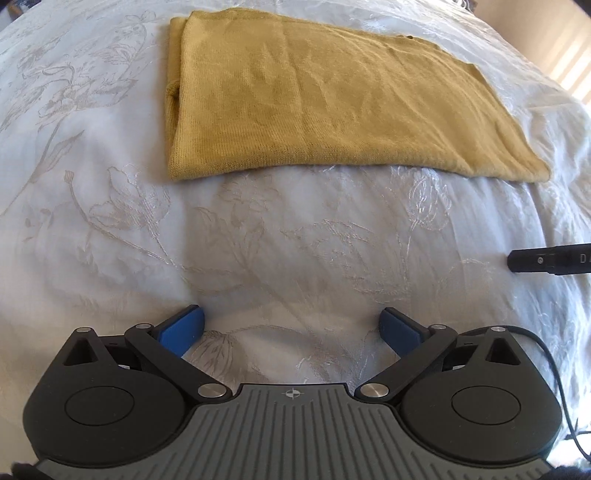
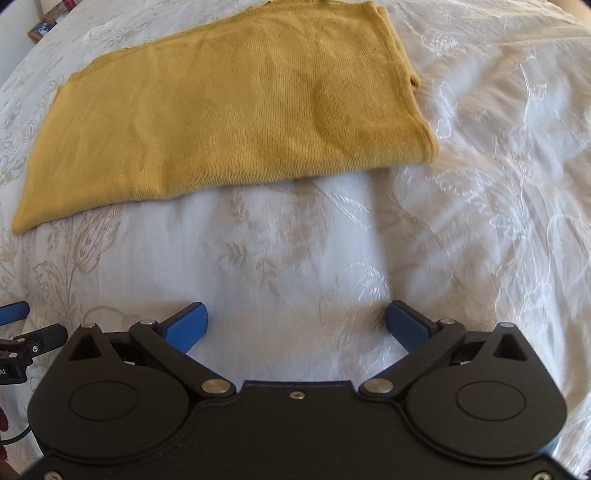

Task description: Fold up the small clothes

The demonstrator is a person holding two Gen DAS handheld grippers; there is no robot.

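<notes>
A mustard-yellow knit garment (image 1: pixel 314 107) lies folded flat on a white embroidered bedspread (image 1: pixel 288 236). It also shows in the right wrist view (image 2: pixel 229 110), stretching from the lower left to the upper right. My left gripper (image 1: pixel 291 325) is open and empty, hovering over bare bedspread short of the garment's near edge. My right gripper (image 2: pixel 295 321) is open and empty too, also over bare bedspread (image 2: pixel 295 243) in front of the garment. Neither touches the cloth.
A black part of the right gripper (image 1: pixel 546 260) enters the left wrist view at the right edge. Part of the left gripper (image 2: pixel 22 339) shows at the left edge of the right wrist view. A wooden object (image 2: pixel 42 27) sits beyond the bed's far left.
</notes>
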